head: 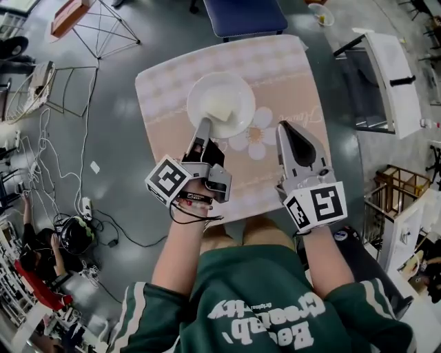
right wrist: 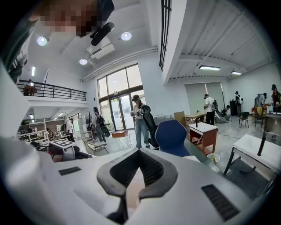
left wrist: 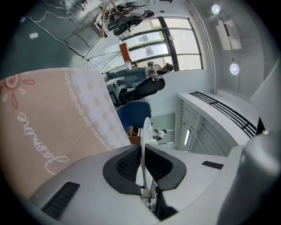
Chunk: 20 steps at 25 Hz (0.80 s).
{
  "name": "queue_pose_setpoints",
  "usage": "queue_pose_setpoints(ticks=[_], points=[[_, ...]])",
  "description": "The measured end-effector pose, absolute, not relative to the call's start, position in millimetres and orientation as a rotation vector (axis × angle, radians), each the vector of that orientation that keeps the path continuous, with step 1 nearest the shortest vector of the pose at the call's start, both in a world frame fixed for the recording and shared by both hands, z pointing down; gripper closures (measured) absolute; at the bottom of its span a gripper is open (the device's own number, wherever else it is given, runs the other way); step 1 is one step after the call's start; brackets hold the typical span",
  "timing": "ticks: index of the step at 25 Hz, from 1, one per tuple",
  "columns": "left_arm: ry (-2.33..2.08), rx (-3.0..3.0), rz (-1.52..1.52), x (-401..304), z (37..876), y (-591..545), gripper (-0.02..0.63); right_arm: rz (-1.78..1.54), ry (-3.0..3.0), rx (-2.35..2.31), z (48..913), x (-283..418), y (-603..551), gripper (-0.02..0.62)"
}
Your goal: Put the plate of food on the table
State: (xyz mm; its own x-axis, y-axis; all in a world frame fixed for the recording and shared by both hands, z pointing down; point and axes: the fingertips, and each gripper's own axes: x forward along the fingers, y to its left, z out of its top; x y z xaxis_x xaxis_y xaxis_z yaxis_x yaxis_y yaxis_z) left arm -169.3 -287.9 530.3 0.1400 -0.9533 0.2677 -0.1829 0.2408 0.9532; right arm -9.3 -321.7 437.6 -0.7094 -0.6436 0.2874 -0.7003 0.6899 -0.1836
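Observation:
A white plate [head: 220,103] with a pale piece of food [head: 222,112] is over the far middle of the small table [head: 289,76], which has a beige flowered cloth. My left gripper [head: 204,126] is shut on the plate's near rim. In the left gripper view the rim [left wrist: 145,132] stands edge-on between the dark pads [left wrist: 127,165], and the cloth [left wrist: 52,118] shows at the left. Whether the plate touches the cloth I cannot tell. My right gripper [head: 286,127] is to the right of the plate, shut, with nothing in it; in its own view the right gripper [right wrist: 136,171] is over the cloth.
A blue chair [head: 244,15] stands beyond the table's far edge. A white table [head: 386,76] stands to the right, and cables [head: 62,172] and wire frames lie on the floor to the left. People stand in the room behind the chair [right wrist: 171,136].

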Motion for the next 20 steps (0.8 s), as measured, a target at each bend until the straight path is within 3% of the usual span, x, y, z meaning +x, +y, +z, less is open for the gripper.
queue_pose_setpoints(ticks=[20], points=[[-1.311,1.101,-0.687,-159.5,647.7,-344.3,0.578,0.465,-2.648,1.034,492.3,-10.7,-374.2,0.581]])
